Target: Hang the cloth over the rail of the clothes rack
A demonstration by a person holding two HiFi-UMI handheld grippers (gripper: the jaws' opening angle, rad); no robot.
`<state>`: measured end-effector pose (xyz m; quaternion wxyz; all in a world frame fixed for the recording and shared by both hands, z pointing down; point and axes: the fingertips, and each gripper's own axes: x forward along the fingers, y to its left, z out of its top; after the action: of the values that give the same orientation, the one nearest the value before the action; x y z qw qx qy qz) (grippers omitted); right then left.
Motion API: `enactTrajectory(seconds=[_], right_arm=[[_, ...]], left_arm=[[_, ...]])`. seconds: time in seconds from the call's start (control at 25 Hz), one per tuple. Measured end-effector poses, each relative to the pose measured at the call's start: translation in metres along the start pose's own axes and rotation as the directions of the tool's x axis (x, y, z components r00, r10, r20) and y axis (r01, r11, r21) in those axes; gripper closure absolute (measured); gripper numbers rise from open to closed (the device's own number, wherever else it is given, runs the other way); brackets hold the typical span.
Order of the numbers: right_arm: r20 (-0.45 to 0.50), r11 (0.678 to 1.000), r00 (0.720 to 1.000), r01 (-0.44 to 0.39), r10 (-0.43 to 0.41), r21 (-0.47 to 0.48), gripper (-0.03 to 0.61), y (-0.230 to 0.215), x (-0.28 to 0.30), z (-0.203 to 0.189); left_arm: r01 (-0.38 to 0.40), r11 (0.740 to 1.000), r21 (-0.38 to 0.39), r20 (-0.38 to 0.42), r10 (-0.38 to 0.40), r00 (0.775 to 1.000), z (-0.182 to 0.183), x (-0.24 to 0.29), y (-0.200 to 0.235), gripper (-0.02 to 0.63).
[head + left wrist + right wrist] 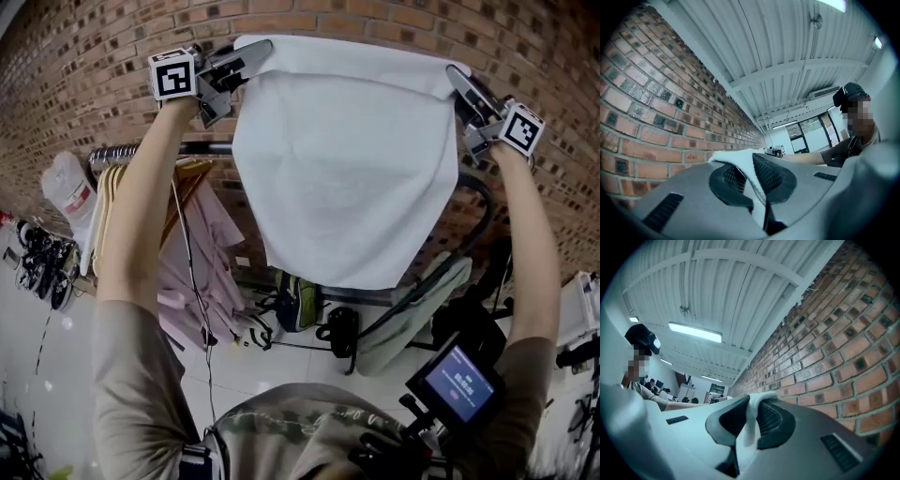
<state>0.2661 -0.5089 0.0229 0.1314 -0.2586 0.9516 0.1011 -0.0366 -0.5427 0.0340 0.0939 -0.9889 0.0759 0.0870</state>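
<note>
A white cloth (342, 169) hangs spread out, held up high by its two top corners in front of the brick wall. My left gripper (251, 54) is shut on the top left corner, and the cloth's edge (749, 176) shows pinched between its dark pads. My right gripper (457, 77) is shut on the top right corner, with a fold of cloth (751, 420) squeezed between its pads. The rack's dark rail (202, 148) runs behind and below the cloth's top edge, mostly hidden by it.
Clothes on hangers (122, 202) fill the rail's left end, with a white bag (70, 192) beside them. A curved dark bar (480, 211) stands at the right. Bags (298, 302) and shoes (42, 262) lie on the floor. A small screen (453, 382) sits at the lower right.
</note>
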Motion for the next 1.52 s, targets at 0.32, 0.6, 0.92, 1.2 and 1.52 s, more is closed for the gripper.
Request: enactTrajectory(seconds=[0.32,0.6,0.92,1.2,1.52], right_arm=[[-0.087,0.997,0.996,0.042,-0.036,0.064,0.543,-0.034,-0.004,-0.051],[-0.200,0.991,0.979,0.067,-0.042,0.119,0.543,-0.044,-0.002,-0.103],[-0.245,0.989,0.969,0.076,-0.044,0.123,0.543,-0.040,0.000,-0.116],[-0.287,0.991,0.957,0.069,-0.034,0.114,0.543,-0.037,-0.004,-0.125],[-0.303,0.987,0.951,0.097,-0.054,0.129,0.541,-0.035,-0.003,-0.125]], left_arm=[[-0.074,0.997,-0.014,-0.130,0.071,0.989,-0.052,0.009,0.029,0.598],[-0.121,0.988,-0.094,-0.207,0.100,0.973,-0.088,0.004,0.045,0.598],[-0.125,0.984,-0.128,-0.268,0.087,0.959,-0.102,-0.002,0.044,0.598],[-0.168,0.922,-0.349,-0.275,0.070,0.959,-0.120,-0.005,0.043,0.597],[-0.120,0.880,-0.459,-0.226,0.015,0.974,-0.121,0.002,0.029,0.470]])
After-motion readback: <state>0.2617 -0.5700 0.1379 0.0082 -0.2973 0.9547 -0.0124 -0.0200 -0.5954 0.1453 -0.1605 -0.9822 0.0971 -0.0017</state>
